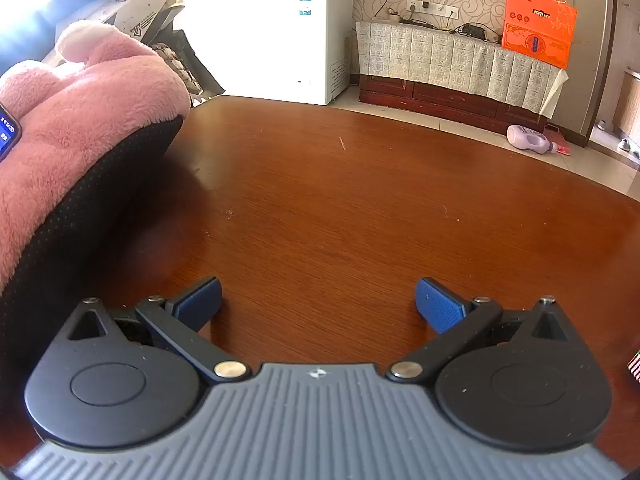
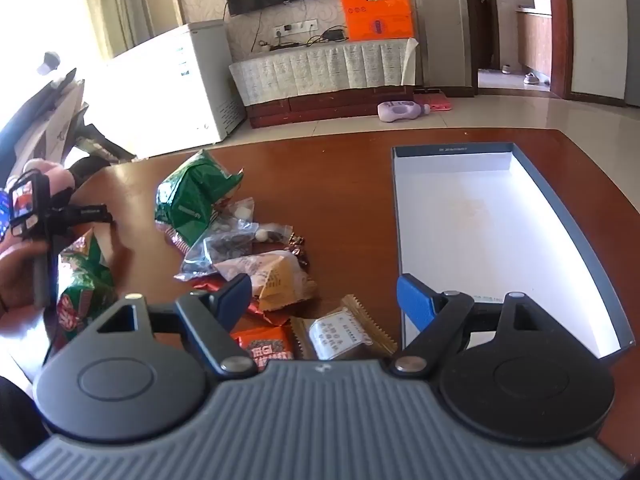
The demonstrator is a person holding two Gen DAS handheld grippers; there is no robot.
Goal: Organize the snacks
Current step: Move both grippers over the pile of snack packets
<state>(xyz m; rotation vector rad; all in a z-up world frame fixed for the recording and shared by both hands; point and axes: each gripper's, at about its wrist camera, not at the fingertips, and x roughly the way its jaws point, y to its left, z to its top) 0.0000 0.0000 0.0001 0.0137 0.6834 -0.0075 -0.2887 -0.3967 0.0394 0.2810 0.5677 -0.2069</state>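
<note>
We are finding almost no legible text. On the grey-and-white angular panel [image 1: 132, 12] at the upper left of the left wrist view we are making out a stylised "V" mark beside smaller, unreadable lettering. We are seeing red characters on the red-and-green crinkled snack bag [image 2: 82, 300] and print on the orange cardboard gift box [image 2: 376, 10], all too blurred to read.

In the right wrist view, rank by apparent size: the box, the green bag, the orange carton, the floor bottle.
1. box, largest by far
2. green bag
3. orange carton
4. floor bottle, smallest

The carton and bottle lie well beyond the table, so distance shrinks them; only their look in this view is ranked.
</note>
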